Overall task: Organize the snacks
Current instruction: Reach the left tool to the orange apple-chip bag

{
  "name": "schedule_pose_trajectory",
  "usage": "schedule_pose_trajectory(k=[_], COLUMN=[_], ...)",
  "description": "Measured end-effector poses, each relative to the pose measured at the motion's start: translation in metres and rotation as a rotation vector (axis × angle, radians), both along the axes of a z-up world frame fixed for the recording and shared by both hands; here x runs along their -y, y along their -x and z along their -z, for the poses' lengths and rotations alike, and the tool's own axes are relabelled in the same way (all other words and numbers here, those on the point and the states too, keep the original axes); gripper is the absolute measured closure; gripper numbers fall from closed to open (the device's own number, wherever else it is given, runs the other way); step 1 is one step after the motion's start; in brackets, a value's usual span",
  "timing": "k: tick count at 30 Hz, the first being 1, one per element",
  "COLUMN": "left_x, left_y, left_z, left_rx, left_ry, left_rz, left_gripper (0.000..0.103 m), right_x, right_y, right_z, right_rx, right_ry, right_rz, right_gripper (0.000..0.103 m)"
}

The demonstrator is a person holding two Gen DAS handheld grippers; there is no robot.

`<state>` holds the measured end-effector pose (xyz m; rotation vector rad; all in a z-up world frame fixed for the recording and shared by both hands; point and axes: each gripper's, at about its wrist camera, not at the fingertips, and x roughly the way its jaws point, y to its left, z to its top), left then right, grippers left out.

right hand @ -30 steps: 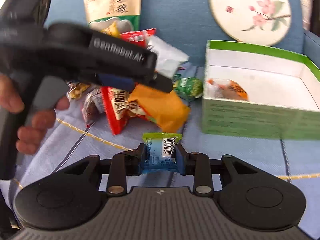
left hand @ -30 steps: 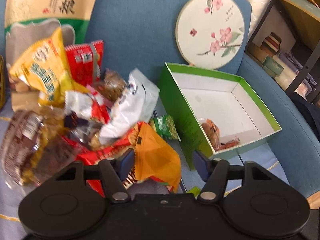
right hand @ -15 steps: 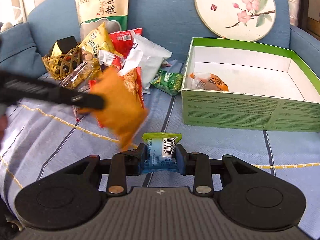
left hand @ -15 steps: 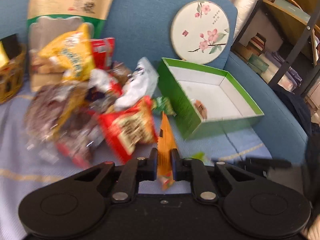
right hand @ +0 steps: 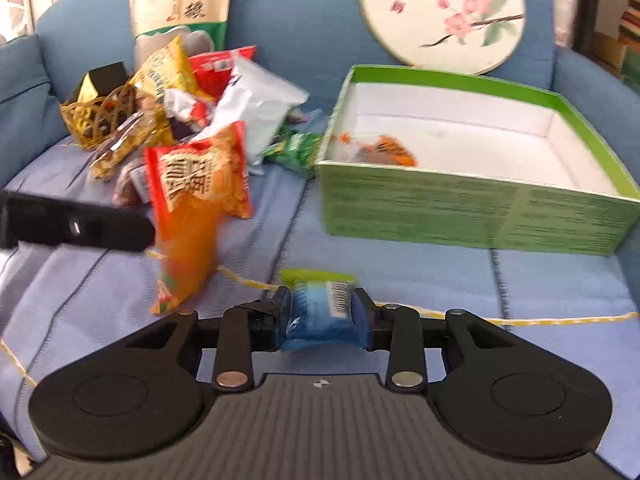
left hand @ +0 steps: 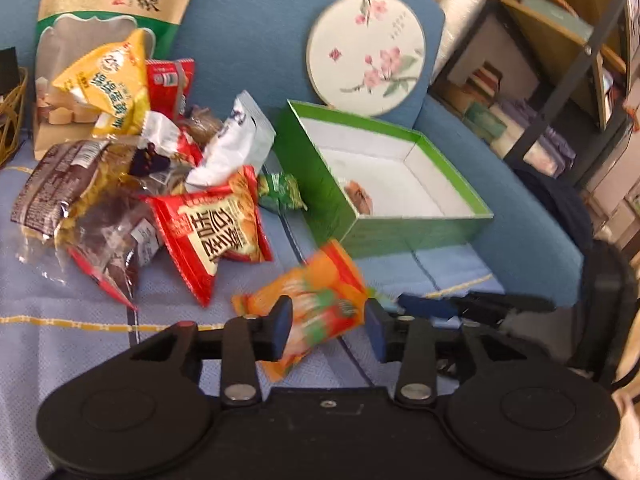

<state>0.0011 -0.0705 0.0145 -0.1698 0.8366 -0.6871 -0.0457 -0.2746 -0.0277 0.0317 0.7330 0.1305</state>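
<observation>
My left gripper point(left hand: 328, 328) hangs over the blue-grey seat cloth with its jaws opening wide. A blurred orange snack packet point(left hand: 312, 312) sits loose between them. In the right wrist view the same orange packet point(right hand: 188, 240) drops below one of the left gripper's black fingers point(right hand: 80, 228). My right gripper point(right hand: 322, 320) has a small blue and green packet point(right hand: 322, 308) between its pads, which still touch it as the jaws start opening. The open green box point(left hand: 400, 232) point(right hand: 440, 212) stands ahead to the right and holds one orange-brown snack point(left hand: 360, 196) point(right hand: 380, 152).
A pile of snack bags lies left of the box: a red packet point(left hand: 216, 232), a small green one point(left hand: 280, 192), white and yellow bags, and a tall grain bag. A round floral fan point(left hand: 366, 54) leans on the sofa back. A wicker basket point(right hand: 100, 116) sits far left, with shelves point(left hand: 560, 60) at the right.
The left gripper shut on the orange packet, pulled it out of the pile toward the front, then spread its jaws, and the packet is now slipping free. The right gripper kept the blue packet.
</observation>
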Motion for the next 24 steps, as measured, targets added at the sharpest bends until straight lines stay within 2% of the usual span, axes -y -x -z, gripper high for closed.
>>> schedule_pose_trajectory(k=[5,8,10,14,16,19,24], left_x=[-0.012,0.000,0.016,0.038,0.036,0.023,0.016], left_y=[-0.002,-0.013,-0.022,-0.045,-0.047,-0.040,-0.030], left_z=[0.006,0.008,0.010,0.028,0.035,0.036,0.032], left_rx=[-0.019,-0.036,-0.038,-0.060,-0.090,-0.121,-0.109], left_ry=[-0.004,0.011,0.003,-0.062,-0.061,-0.018,-0.029], left_rz=[-0.055,-0.040,-0.030,-0.021,-0.020,-0.011,0.027], left_gripper=[0.000,0.000,0.000,0.000,0.000,0.000,0.000], right_x=[0.012,0.008,0.005,0.011,0.015,0.018,0.009], right_y=[0.005,0.004,0.002,0.000,-0.001,-0.003,-0.006], right_z=[0.004,0.005,0.005,0.007,0.008,0.009,0.009], right_rx=[-0.016,-0.013,-0.007,-0.015,-0.018,-0.026,-0.016], right_ry=[-0.004,0.024,0.036,0.032,0.019,-0.001,0.030], right_rz=[0.020,0.014,0.009,0.032,0.052,0.068,0.044], right_gripper=[0.030,0.019,0.019,0.016,0.016,0.016,0.016])
